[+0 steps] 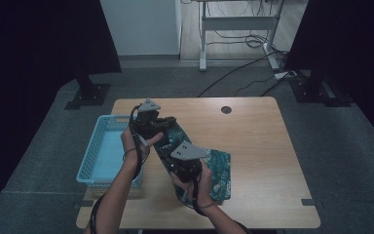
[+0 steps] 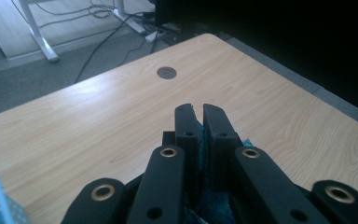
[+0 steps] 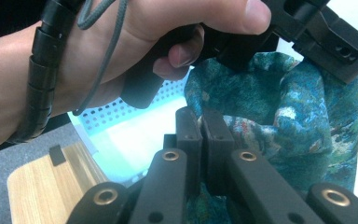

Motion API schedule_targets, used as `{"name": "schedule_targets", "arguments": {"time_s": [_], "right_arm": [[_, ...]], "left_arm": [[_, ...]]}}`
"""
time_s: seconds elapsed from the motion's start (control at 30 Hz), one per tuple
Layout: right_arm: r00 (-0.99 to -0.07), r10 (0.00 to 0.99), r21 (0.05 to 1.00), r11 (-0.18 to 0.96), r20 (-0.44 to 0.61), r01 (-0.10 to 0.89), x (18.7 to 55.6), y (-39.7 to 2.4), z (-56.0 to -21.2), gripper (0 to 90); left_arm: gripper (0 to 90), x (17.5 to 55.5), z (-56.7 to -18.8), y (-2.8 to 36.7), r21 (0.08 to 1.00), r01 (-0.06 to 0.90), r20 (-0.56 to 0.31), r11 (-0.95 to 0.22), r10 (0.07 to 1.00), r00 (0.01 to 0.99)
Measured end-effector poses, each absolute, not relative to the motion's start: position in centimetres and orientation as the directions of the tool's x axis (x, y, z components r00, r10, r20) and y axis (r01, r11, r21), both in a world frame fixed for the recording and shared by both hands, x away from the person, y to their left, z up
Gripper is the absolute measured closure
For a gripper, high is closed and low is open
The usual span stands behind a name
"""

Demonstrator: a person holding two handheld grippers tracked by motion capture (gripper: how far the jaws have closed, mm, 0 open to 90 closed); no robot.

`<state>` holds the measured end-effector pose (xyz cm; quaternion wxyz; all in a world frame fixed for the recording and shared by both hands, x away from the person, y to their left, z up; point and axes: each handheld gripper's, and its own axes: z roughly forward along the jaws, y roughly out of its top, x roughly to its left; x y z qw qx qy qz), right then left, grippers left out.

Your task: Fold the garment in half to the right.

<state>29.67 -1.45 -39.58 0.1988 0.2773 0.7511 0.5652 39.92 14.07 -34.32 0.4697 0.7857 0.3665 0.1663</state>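
Both the left gripper [image 1: 168,122] and the right gripper [image 1: 185,171] are pinching, jaws nearly closed, a teal patterned cloth [image 1: 219,170] above the wooden tabletop [image 1: 258,146], beside a light-blue plastic basket [image 1: 93,156].

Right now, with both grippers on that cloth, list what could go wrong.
1. The left gripper pinches only a thin edge of the teal cloth; it may slip free.
2. The right gripper holds bunched fabric, so folds may come out uneven.
3. The blue basket sits close beside the hands; hanging cloth could snag its rim.
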Motion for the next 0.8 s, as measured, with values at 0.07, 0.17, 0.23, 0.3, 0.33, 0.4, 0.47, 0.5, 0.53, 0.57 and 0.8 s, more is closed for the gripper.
{"name": "schedule_targets", "arguments": {"time_s": [0.07,0.17,0.23,0.3,0.33,0.4,0.47,0.5,0.53,0.57,0.8], "right_arm": [[-0.771,0.637,0.961,0.206,0.011,0.184,29.6,-1.2,-39.4,87.1],[-0.774,0.633,0.962,0.203,0.012,0.180,29.4,-0.9,-39.3,87.1],[-0.775,0.632,0.962,0.203,0.015,0.184,29.3,-0.9,-39.5,87.1],[-0.774,0.634,0.961,0.203,0.016,0.187,29.3,-1.0,-39.7,87.1],[-0.772,0.635,0.961,0.202,0.019,0.190,29.3,-1.0,-39.8,87.0],[-0.770,0.638,0.960,0.203,0.022,0.195,29.4,-1.3,-40.0,87.1],[-0.767,0.640,0.958,0.201,0.028,0.203,29.4,-1.6,-40.3,87.1],[-0.765,0.643,0.958,0.198,0.033,0.207,29.4,-1.8,-40.5,87.1],[-0.764,0.644,0.958,0.197,0.035,0.210,29.4,-2.0,-40.6,87.0],[-0.761,0.647,0.957,0.195,0.039,0.215,29.3,-2.3,-40.8,87.1],[-0.747,0.662,0.953,0.184,0.063,0.242,29.3,-3.8,-41.9,87.0]], "left_arm": [[85.1,39.8,-34.1,14.4,0.862,0.417,-0.080,-0.287,0.735,0.673],[85.1,39.6,-34.2,14.7,0.862,0.417,-0.081,-0.286,0.736,0.673],[85.1,39.6,-34.5,14.7,0.861,0.421,-0.085,-0.285,0.736,0.671],[85.1,39.7,-34.9,14.7,0.860,0.427,-0.093,-0.280,0.736,0.671],[85.1,39.8,-35.1,14.6,0.859,0.429,-0.096,-0.279,0.735,0.671],[85.1,39.9,-35.5,14.4,0.856,0.435,-0.101,-0.281,0.733,0.672],[85.1,40.0,-35.9,14.1,0.853,0.439,-0.106,-0.282,0.730,0.675],[85.1,40.1,-36.1,13.9,0.852,0.440,-0.107,-0.284,0.729,0.677],[85.1,40.2,-36.3,13.7,0.850,0.443,-0.110,-0.285,0.726,0.679],[85.1,40.3,-36.5,13.5,0.849,0.445,-0.113,-0.285,0.725,0.680],[85.1,40.6,-37.6,11.7,0.839,0.452,-0.120,-0.302,0.709,0.695]]}}
